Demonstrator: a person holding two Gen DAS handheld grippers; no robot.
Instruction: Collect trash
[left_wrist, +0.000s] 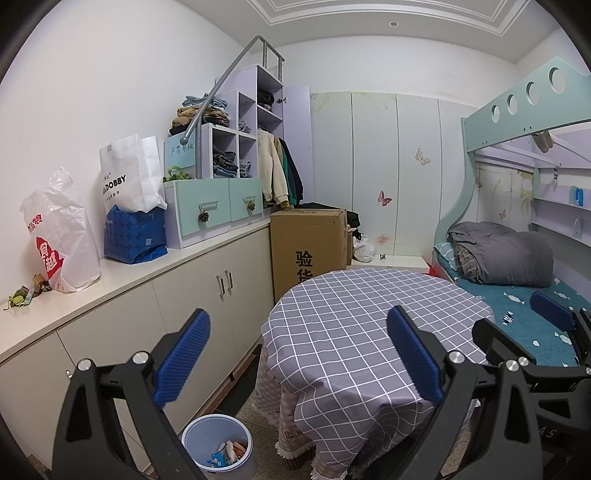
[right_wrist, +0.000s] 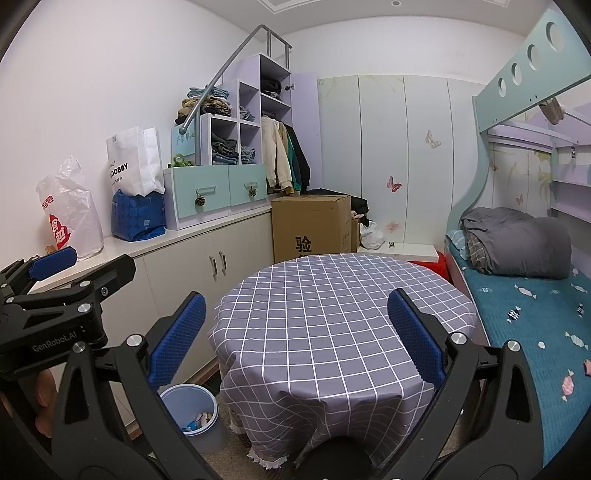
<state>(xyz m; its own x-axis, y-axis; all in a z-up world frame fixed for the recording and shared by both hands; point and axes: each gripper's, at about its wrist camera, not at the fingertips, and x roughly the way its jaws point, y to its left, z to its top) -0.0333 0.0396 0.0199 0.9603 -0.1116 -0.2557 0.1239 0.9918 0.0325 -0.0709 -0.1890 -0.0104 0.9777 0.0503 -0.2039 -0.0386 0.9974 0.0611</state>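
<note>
Trash (left_wrist: 227, 454), crumpled wrappers, fills the round blue plastic bin (left_wrist: 207, 430); left gripper (left_wrist: 295, 356) and right gripper (right_wrist: 295, 338) gape empty.

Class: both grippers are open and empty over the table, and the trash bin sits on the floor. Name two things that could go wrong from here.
1. The crumpled wrappers lie at the counter's far end, so the left hand-held gripper may brush the white plastic bag beside them.
2. The bin stands close beside the hanging tablecloth, so a drop could miss it.
</note>
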